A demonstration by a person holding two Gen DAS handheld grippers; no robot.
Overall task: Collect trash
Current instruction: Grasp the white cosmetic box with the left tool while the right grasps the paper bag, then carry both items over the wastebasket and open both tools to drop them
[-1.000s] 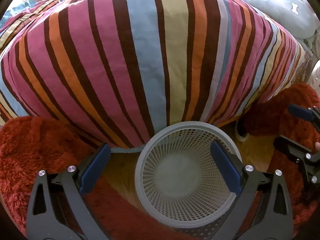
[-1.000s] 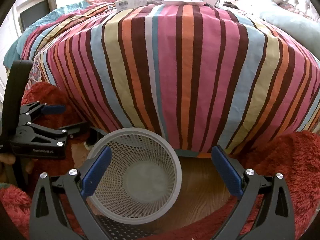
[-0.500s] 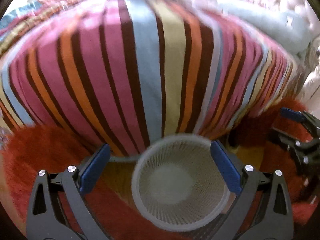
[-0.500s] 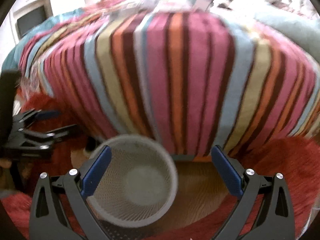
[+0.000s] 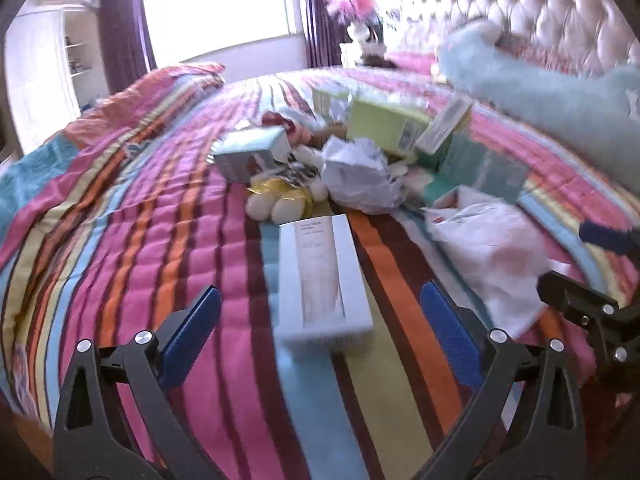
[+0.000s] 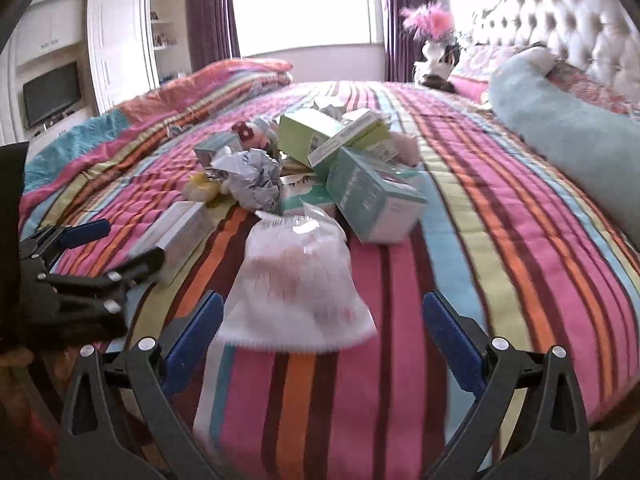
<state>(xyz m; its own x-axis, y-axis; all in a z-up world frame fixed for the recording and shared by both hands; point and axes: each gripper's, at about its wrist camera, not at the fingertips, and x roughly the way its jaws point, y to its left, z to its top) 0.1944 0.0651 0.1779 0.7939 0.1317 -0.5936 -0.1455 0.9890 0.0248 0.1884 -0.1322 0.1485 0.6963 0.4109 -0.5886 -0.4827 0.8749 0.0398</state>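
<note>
Trash lies piled on the striped bedspread (image 5: 120, 240). A long white box (image 5: 322, 276) lies nearest my left gripper (image 5: 320, 332), which is open just short of it. A white plastic bag (image 6: 296, 272) lies in front of my right gripper (image 6: 320, 332), also open and empty. Behind them sit crumpled paper (image 5: 360, 176), a teal box (image 6: 372, 196), green boxes (image 6: 320, 132) and a small plush toy (image 5: 280, 200). The basket is out of view.
A long pale-blue pillow (image 6: 560, 128) lies along the right side below the tufted headboard (image 6: 560, 20). A folded striped quilt (image 6: 224, 80) sits at the far left of the bed. A window with purple curtains (image 6: 208, 12) and white cabinets stand beyond.
Both grippers have risen from the white basket on the floor to above the bed. The view now shows the trash pile; the basket has dropped out of sight.
</note>
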